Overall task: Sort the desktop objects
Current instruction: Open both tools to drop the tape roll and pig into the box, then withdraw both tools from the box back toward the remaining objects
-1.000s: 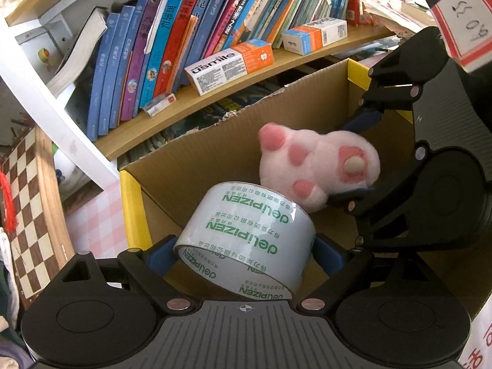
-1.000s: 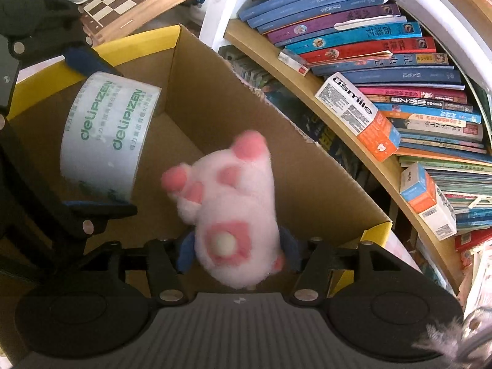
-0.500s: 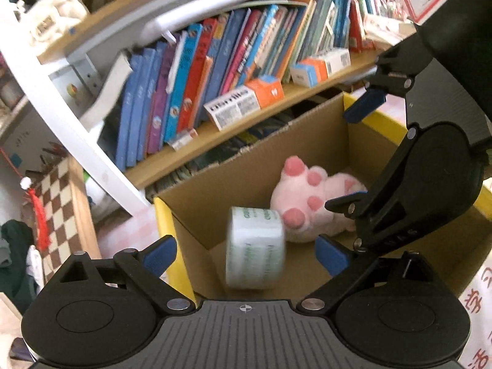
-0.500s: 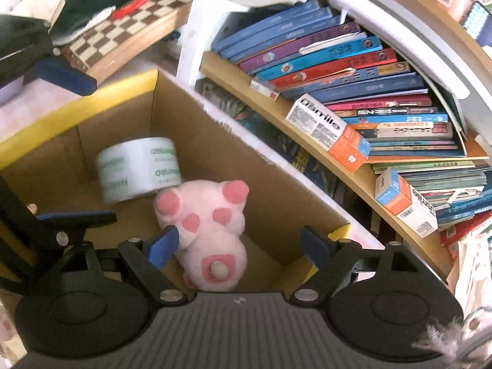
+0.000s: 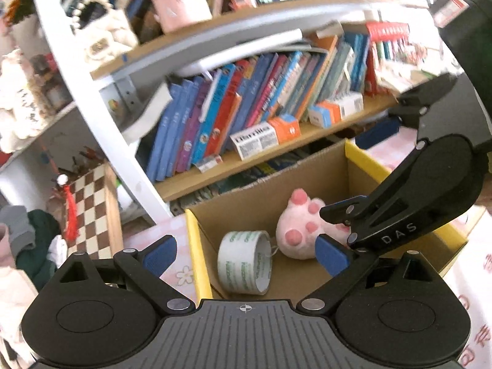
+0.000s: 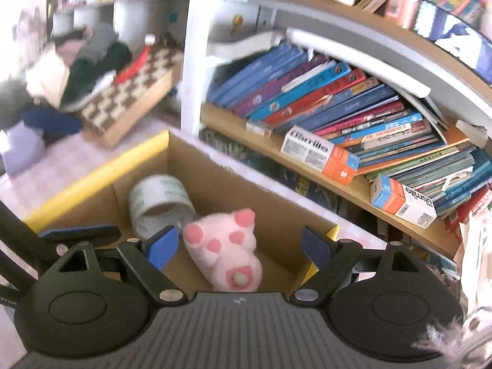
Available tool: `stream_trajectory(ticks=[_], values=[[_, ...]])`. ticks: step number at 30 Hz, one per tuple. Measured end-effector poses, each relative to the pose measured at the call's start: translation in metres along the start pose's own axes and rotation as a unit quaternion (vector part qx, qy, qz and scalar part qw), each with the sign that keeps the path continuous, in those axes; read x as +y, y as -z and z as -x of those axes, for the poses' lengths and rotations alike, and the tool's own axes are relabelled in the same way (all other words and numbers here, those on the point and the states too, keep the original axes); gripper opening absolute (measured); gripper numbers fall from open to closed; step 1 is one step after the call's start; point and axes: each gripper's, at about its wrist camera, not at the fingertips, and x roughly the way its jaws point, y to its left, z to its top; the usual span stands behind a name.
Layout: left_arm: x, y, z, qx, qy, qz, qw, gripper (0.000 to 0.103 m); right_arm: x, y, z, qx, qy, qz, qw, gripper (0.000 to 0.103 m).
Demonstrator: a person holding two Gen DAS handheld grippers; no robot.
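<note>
A white-framed bookshelf (image 5: 92, 101) with wooden boards fills the back, its middle board packed with leaning books (image 5: 233, 110) in blue, red and purple, with small orange-and-white cartons (image 6: 319, 153) lying in front of them. A checkered board (image 5: 95, 203) leans at the shelf's foot beside a heap of clothes (image 6: 89, 58). Pink checked cloth (image 6: 40, 172) covers the worktop. Soft daylight falls throughout.
</note>
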Motion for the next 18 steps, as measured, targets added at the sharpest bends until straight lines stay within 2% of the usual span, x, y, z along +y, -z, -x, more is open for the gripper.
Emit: stream_trajectory(ticks=[7,18], values=[[0.006,0.010,0.039,-0.036,-0.017,0.059,0.9975,0.098,0.001,0.005,0.042,-0.062,0.000,-0.055,0.997,0.087],[0.012,0.057,0.098,-0.061,-0.023,0.119,0.9908,0.099,0.034,0.042,0.117,-0.132,0.046,-0.122,0.983,0.091]])
